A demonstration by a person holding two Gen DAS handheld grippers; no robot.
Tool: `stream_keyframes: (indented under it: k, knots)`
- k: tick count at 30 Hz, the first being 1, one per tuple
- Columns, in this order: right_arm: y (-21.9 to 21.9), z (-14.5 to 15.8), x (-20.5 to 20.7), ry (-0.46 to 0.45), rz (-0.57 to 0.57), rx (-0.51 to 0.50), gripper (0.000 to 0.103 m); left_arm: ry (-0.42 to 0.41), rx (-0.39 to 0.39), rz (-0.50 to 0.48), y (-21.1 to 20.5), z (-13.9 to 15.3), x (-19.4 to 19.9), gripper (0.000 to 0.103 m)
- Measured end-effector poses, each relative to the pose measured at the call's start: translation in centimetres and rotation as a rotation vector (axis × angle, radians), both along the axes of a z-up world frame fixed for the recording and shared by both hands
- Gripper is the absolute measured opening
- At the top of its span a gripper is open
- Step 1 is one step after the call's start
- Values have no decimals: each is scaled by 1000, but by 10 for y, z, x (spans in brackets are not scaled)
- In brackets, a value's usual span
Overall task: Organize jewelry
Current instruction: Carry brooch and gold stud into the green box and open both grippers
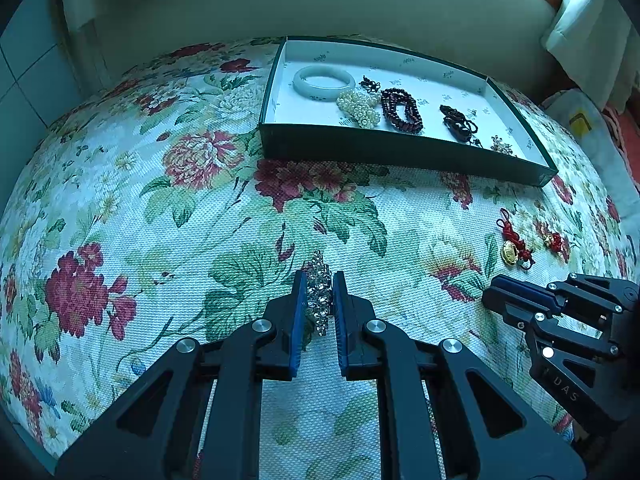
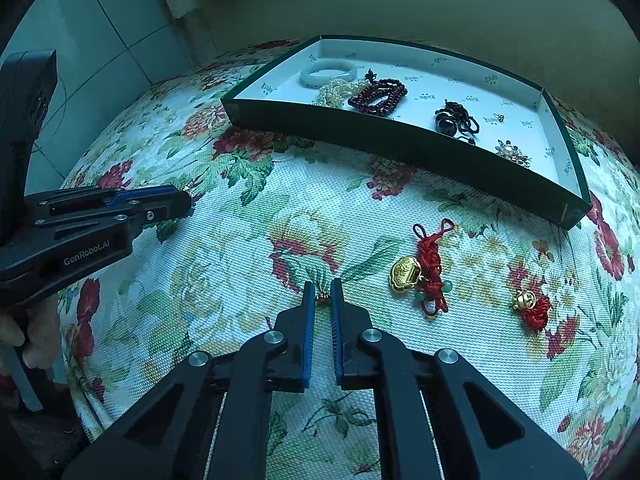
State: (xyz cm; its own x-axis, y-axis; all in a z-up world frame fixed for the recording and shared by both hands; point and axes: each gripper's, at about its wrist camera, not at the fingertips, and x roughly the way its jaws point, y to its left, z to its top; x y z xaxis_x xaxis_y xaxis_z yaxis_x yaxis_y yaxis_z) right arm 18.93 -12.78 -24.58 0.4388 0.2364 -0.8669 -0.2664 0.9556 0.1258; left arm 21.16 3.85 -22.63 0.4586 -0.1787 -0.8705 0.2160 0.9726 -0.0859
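Note:
My left gripper [image 1: 319, 282] is shut on a sparkling rhinestone piece [image 1: 320, 304], which sits low over the floral cloth. In the right wrist view, my right gripper [image 2: 322, 286] is shut on a small gold piece [image 2: 322, 299] at its fingertips, also close to the cloth. A red knotted charm with a gold lock [image 2: 426, 270] and a little gold bell with a red tassel [image 2: 530, 306] lie loose to its right. Each gripper shows in the other's view: the right gripper [image 1: 496, 294] and the left gripper [image 2: 180, 200].
A dark green box with white lining [image 1: 360, 148] stands at the back. It holds a pale jade bangle [image 1: 324, 82], a pearl bracelet [image 1: 360, 108], a dark red bead bracelet [image 1: 402, 110], a black cord piece [image 1: 458, 122] and a brooch [image 1: 502, 146]. A person's hand [image 2: 24, 340] holds the left gripper.

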Motion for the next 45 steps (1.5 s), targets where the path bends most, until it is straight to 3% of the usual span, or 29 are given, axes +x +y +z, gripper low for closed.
stream_keyframes:
  k: [13, 26, 35, 45]
  knots:
    - [-5, 12, -5, -37, -26, 17, 8, -5, 10, -2, -5, 2, -1, 13]
    - [-34, 34, 0, -92, -98, 38, 8, -52, -12, -37, -29, 23, 6, 13]
    - [-61, 52, 21, -139, -150, 54, 8, -113, -28, -86, -65, 44, 31, 13]
    - [-95, 69, 78, -208, -218, 48, 8, -160, -26, -96, -99, 54, 88, 13]
